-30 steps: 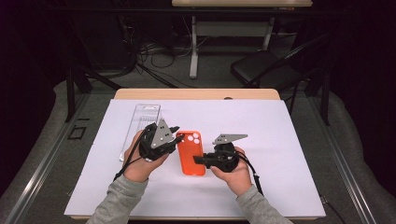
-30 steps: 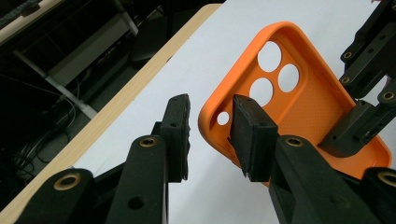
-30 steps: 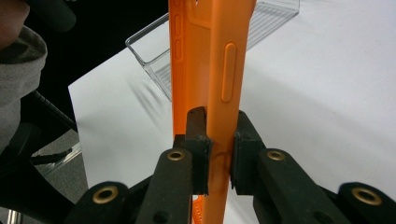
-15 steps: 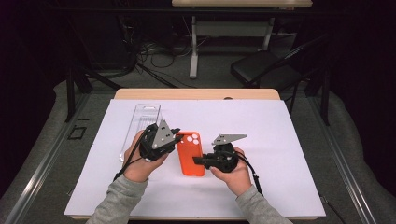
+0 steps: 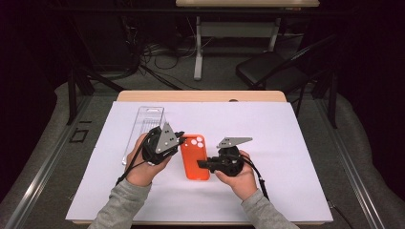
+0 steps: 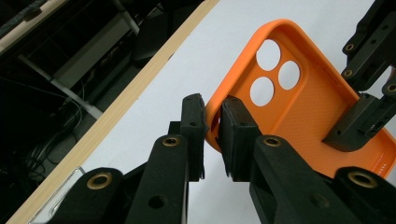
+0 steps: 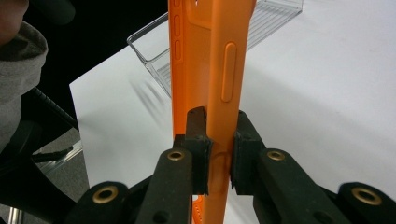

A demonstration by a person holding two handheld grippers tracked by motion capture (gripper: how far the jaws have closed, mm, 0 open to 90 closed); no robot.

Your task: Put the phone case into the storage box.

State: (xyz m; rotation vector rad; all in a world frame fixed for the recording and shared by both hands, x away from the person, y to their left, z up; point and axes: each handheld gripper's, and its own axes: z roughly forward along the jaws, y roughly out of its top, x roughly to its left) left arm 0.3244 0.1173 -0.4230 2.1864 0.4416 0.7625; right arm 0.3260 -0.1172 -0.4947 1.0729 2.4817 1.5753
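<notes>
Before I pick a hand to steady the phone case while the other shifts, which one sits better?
Right, probably. The right gripper clamps the orange phone case's long side wall squarely; the left gripper pinches just a corner.

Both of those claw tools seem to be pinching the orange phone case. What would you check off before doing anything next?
1. Left gripper jaws on the phone case: ok, they have just been closing and now pinch its rim near the camera holes.
2. Right gripper jaws on the case's side wall: ok, pads press both faces.
3. Case undamaged: cannot tell.
4. Clear plastic tray apart from the case: ok, it lies beside the left hand.
5. White sheet lying flat: ok.
</notes>
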